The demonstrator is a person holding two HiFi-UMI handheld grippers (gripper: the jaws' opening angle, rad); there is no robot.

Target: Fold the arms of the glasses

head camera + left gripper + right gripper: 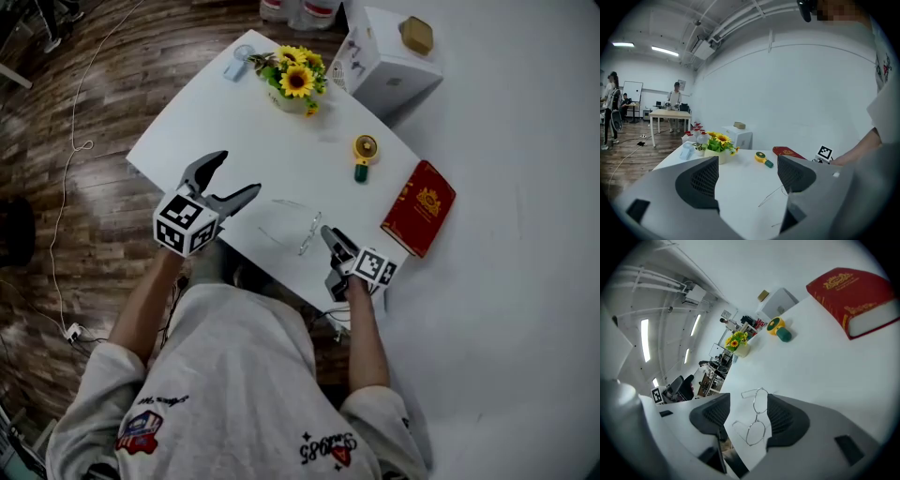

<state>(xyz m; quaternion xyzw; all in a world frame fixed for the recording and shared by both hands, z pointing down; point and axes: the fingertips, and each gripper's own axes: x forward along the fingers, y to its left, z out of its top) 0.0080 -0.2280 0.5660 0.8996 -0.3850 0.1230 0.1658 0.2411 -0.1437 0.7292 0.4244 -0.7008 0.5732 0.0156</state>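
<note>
Thin wire-framed glasses [298, 225] lie on the white table [216, 122] near its front edge, arms spread out. My right gripper [330, 255] is at their right end. In the right gripper view the two lenses [757, 417] lie between the open jaws of the right gripper [749, 405], and the pads do not press on them. My left gripper [240, 172] hovers open to the left of the glasses with nothing between its fingers. The left gripper view shows the left gripper [747, 180] facing the thin arms of the glasses [771, 197].
A sunflower pot [295, 84], a small yellow and green fan [364, 155] and a red book [419, 207] lie beyond the glasses. A white box [384, 61] stands at the back. A cable [70, 178] runs over the wooden floor on the left.
</note>
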